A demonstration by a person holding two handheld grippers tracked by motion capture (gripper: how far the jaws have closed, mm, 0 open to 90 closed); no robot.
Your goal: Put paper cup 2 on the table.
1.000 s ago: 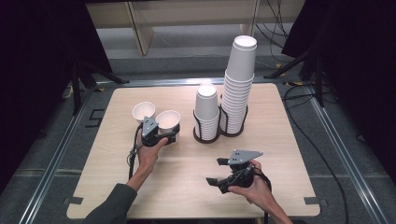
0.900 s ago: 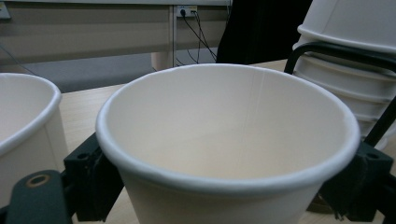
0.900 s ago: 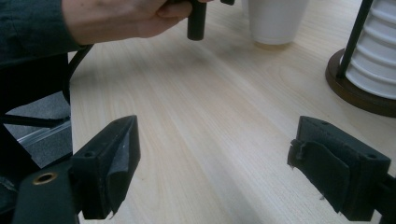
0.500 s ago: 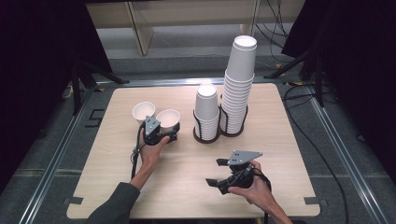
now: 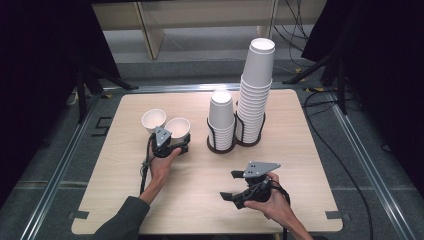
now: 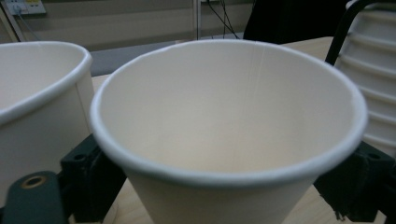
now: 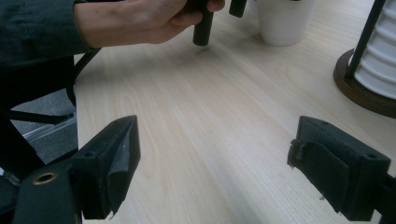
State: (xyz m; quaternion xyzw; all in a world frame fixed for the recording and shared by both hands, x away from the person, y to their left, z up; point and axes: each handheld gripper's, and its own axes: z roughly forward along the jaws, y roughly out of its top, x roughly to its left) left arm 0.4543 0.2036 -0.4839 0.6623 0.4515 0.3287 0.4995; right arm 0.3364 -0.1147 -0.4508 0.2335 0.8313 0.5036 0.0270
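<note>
Two loose white paper cups stand upright side by side at the table's left. The right cup (image 5: 178,127) (image 6: 224,121) sits between the jaws of my left gripper (image 5: 178,141) (image 6: 224,191), which press on its lower wall from both sides. The other cup (image 5: 153,119) (image 6: 32,93) stands just to its left, almost touching it. My right gripper (image 5: 234,185) (image 7: 215,172) hovers over bare wood near the front right, open, with nothing between its jaws.
Two black wire holders on round bases stand mid-table: a short cup stack (image 5: 221,120) and a tall cup stack (image 5: 256,85) (image 7: 383,60). The left hand (image 7: 140,18) shows in the right gripper view. The wooden table (image 5: 300,150) is ringed by a metal frame.
</note>
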